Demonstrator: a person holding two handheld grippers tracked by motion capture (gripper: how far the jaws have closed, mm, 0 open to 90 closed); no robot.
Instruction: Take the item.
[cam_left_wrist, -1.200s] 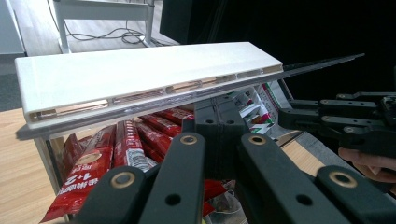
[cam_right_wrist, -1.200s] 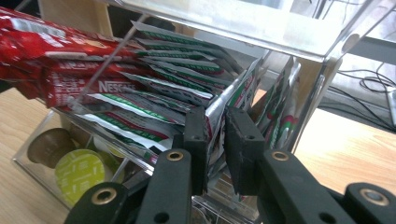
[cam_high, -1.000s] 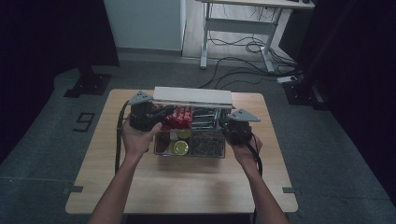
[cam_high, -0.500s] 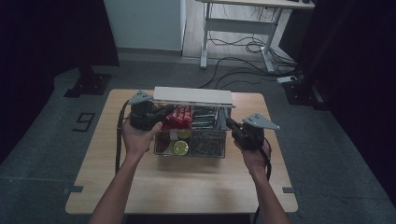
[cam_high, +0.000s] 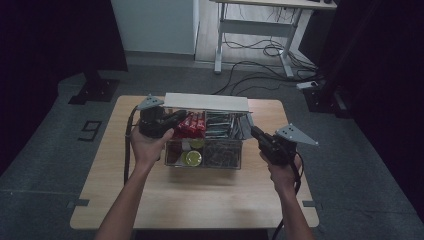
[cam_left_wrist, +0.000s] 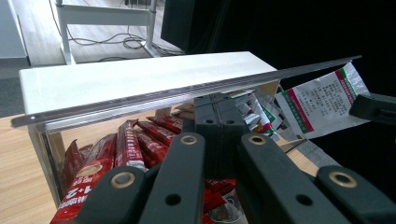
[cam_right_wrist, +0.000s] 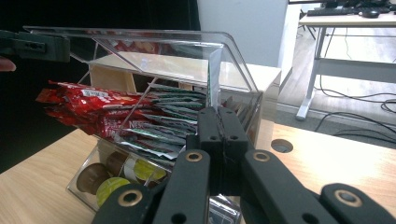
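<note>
A clear plastic organiser box (cam_high: 220, 161) stands mid-table, holding red sachets (cam_high: 192, 122), green-and-white sachets (cam_high: 222, 124) and coffee pods (cam_high: 192, 158). Its clear lid (cam_right_wrist: 154, 39) is raised. My left gripper (cam_high: 179, 116) is shut at the box's left rear; in the left gripper view the lid's edge (cam_left_wrist: 140, 100) crosses just over its closed tips (cam_left_wrist: 215, 100), above the red sachets (cam_left_wrist: 126, 144). My right gripper (cam_high: 254, 131) is shut with nothing in it, just right of the box. Its tips (cam_right_wrist: 217, 114) point at the sachets (cam_right_wrist: 182, 116) and pods (cam_right_wrist: 109, 189).
A white panel (cam_high: 206, 102) runs along the back of the box. The wooden table (cam_high: 200, 200) has bare room in front and on both sides. A round hole (cam_right_wrist: 281, 145) is in the tabletop. A desk frame and cables (cam_high: 260, 47) lie on the floor beyond.
My right gripper has drawn away from the box's right side, moving right and toward the table's front. The left gripper and the lid have stayed put.
</note>
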